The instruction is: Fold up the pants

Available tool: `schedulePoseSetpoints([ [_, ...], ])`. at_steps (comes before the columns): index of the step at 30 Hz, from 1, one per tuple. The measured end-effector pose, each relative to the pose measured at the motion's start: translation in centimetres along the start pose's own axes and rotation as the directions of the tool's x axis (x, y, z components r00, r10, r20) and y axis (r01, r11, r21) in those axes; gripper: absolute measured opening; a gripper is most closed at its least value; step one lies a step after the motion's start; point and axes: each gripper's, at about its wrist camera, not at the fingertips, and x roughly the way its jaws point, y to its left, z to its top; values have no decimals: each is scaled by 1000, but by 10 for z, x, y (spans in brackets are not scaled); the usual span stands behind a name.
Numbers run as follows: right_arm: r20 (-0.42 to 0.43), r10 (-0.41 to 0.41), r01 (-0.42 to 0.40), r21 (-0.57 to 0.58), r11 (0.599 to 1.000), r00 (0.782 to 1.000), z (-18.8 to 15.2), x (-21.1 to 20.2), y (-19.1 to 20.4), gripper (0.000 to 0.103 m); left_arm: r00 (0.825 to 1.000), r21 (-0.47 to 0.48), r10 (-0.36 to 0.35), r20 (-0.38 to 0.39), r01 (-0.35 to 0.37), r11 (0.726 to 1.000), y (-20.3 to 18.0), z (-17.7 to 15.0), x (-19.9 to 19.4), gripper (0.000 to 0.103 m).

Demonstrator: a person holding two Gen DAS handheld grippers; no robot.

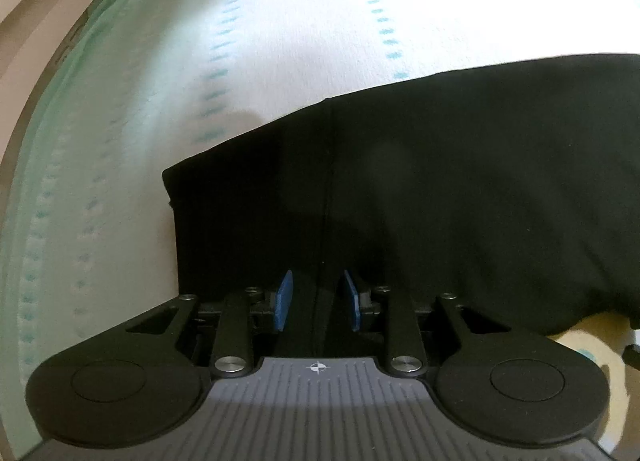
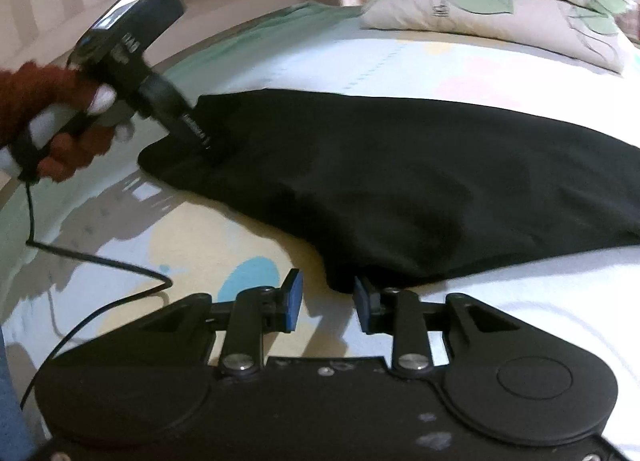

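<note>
Both jaws stand parted and grip nothing, your left gripper poised above the seam of the black pants lying flat on the bed sheet, your right gripper beside their near edge, presumably ready for another fold.

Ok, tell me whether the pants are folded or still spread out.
Folded, at least once: the black pants lie as one flat, compact slab on the bed sheet, no separate legs showing. How many folds, cannot tell.
</note>
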Motion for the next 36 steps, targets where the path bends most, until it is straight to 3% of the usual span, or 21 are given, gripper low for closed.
schedulePoseSetpoints([
  [3,-61,-20,11,-146,989,998,-9,13,19,32,1000,1,-6,12,6,1000,1,-3,2,29],
  [5,-46,-5,-5,-218,976,999,-16,14,28,31,1000,-8,-12,19,12,1000,3,-4,2,29],
  [7,-48,-14,1,-264,965,999,-18,13,37,31,1000,-5,-13,18,13,1000,3,-4,-1,29],
  [9,-59,-13,-4,-276,961,998,-18,8,41,24,1000,11,-5,20,5,1000,1,-10,-8,29],
  [11,-49,19,-31,-260,965,999,-14,-7,38,16,1000,37,9,29,-10,999,-3,-12,-15,27],
  [14,96,6,18,-242,970,995,-8,-40,37,16,999,61,-11,50,8,998,-15,-18,-31,27],
  [16,144,-14,42,-193,980,990,4,-44,28,16,998,81,-25,62,20,996,-25,-21,-39,27],
  [18,132,-41,60,-140,988,990,16,-32,16,3,997,111,-31,68,23,994,-33,-24,-44,27],
  [20,101,-77,86,-84,993,992,24,-15,6,2,997,127,-47,69,38,991,-39,-27,-49,27],
  [24,-40,-111,111,11,994,993,13,12,-12,2,993,118,-88,85,77,990,-47,-26,-62,27],
  [28,-10,-100,100,2,995,995,-4,2,-13,2,985,84,-137,107,128,988,-69,-20,-78,27],
  [32,16,-85,83,74,994,996,-1,-10,-31,4,974,40,-184,129,180,983,-103,-8,-89,27],
  [36,73,-140,129,140,982,988,0,-40,-65,8,970,75,-166,176,155,985,-148,-4,-95,27],
])
